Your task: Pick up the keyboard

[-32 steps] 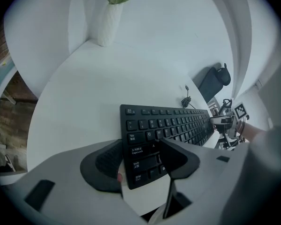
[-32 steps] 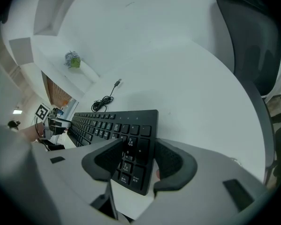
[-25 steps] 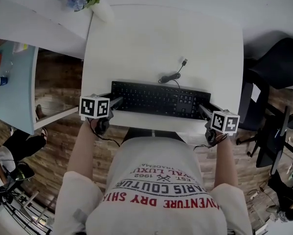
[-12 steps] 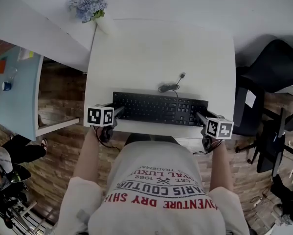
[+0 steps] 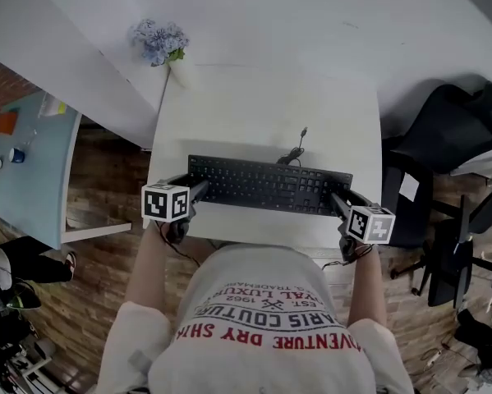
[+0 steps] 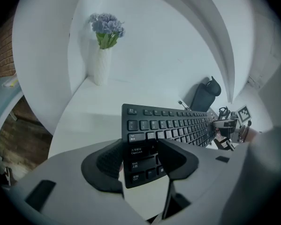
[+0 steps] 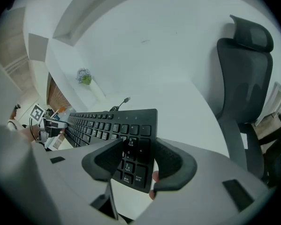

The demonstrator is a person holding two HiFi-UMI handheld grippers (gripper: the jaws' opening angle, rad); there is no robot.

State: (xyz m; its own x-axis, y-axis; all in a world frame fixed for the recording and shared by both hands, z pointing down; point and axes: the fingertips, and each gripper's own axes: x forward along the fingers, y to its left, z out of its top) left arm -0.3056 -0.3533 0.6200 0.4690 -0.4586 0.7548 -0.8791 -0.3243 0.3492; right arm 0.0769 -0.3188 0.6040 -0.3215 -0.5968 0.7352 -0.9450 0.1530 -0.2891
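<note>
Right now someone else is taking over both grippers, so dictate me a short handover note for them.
Left gripper: shut on the keyboard's left end.
Right gripper: shut on its right end.
Keyboard: over the near edge of the white table, seemingly just off it; its cable lies behind it.
Done: both grips. Left: finish the lift, keeping both ends even.

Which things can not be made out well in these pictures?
- Keyboard ends: head view, covered by left gripper and right gripper.
- Cable plug: head view, too small to tell its type.
- Far key print: left gripper view, too small.
- Chair base: right gripper view, hidden behind the gripper body.
</note>
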